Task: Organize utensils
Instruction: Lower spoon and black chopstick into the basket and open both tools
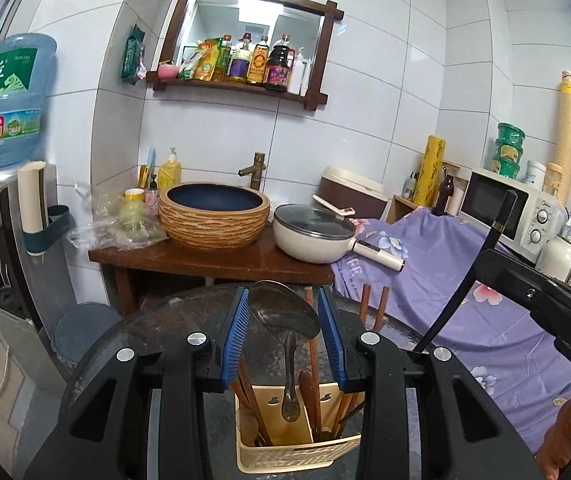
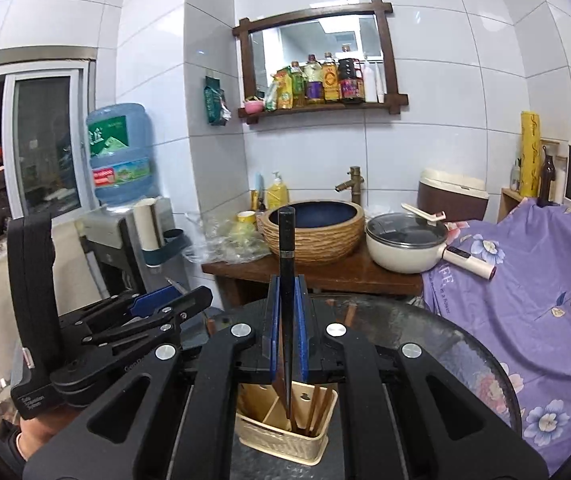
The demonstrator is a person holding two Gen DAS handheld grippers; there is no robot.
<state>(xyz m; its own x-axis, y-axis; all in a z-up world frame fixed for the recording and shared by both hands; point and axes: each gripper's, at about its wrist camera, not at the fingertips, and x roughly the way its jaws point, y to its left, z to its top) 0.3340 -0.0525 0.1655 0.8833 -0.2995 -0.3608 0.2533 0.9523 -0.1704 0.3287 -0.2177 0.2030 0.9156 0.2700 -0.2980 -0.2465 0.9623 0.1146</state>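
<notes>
Utensils stand in a cream holder point(image 1: 297, 452) on the dark round glass table point(image 1: 133, 344), near the cameras, and two more are lifted above it.

On the left, the left gripper point(image 1: 289, 334) has its blue pads point(image 1: 234, 336) set at a middling gap with a metal spoon point(image 1: 285, 320) between them. The spoon's long axis runs near upright: bowl at the top, level with the pad tips, handle hanging straight down toward the holder, its end just above the compartments. The bowl's rim sits against the right pad; whether the left pad presses on it I cannot tell, though the spoon hangs clear of the holder.

In the holder, wooden chopsticks point(image 1: 313, 380) and a wooden spoon lean upright.

On the right, the right gripper point(image 2: 287, 330) is clamped narrowly on a black chopstick point(image 2: 286, 256). Its blue pads press both sides at about mid-length. The chopstick stands upright, blunt end high above the fingertips, lower end dropping into the holder point(image 2: 281, 438) beside brown chopsticks. From the left camera the same black chopstick point(image 1: 481, 248) rises at a slant at far right.
</notes>
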